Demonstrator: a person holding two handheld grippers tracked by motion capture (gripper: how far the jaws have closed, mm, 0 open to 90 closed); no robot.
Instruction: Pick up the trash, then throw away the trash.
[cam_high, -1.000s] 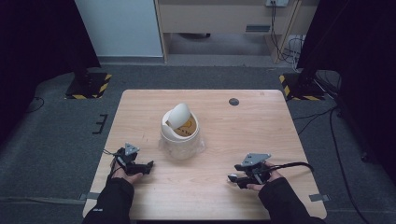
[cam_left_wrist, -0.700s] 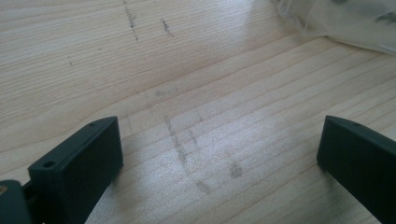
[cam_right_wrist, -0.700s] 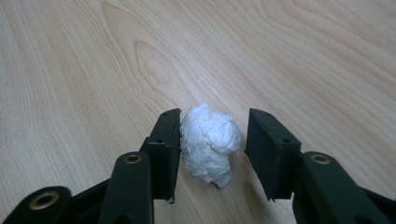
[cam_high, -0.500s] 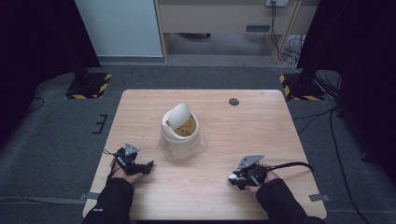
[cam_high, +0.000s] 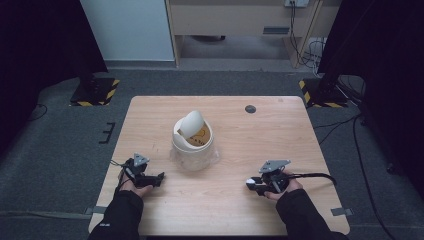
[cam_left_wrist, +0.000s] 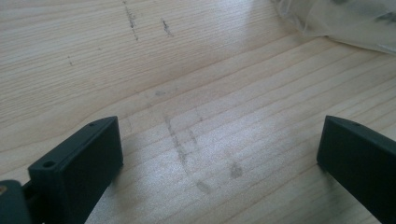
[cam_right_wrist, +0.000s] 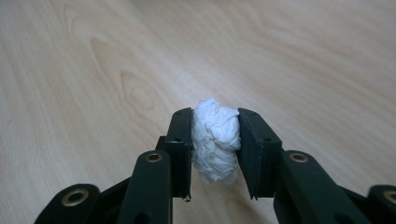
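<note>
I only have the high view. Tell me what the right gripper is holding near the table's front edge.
Observer: In the right gripper view, the right gripper is shut on a crumpled white paper wad; its jaws have just been closing, and the pads press both sides of it.
Operator: Report the left gripper's jaws.
Observer: The left gripper is open, jaws wide apart with bare pale wooden table between them.
Operator: Say what lies ahead of the left gripper.
Observer: The left gripper view shows the edge of a clear plastic liner at the top right, apart from the jaws. It hangs around the small white swing-lid bin.
</note>
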